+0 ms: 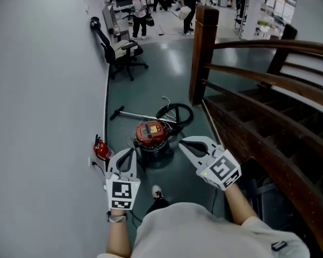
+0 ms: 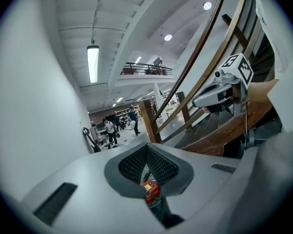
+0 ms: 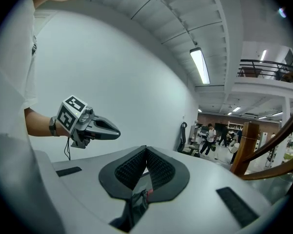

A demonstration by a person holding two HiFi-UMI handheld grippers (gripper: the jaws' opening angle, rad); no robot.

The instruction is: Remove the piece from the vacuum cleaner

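The vacuum cleaner stands on the green floor near the white wall, red lid on its drum, hose coiled behind. The 2 claws, left claw and right claw, are held short of it, both pinched shut on nothing.

1. The vacuum cleaner is too small in the head view to tell its parts' joints.
2. Past the left gripper, only a red sliver of it shows.
3. The shoe is half hidden by the shirt.
4. The stair rail runs off the right edge.
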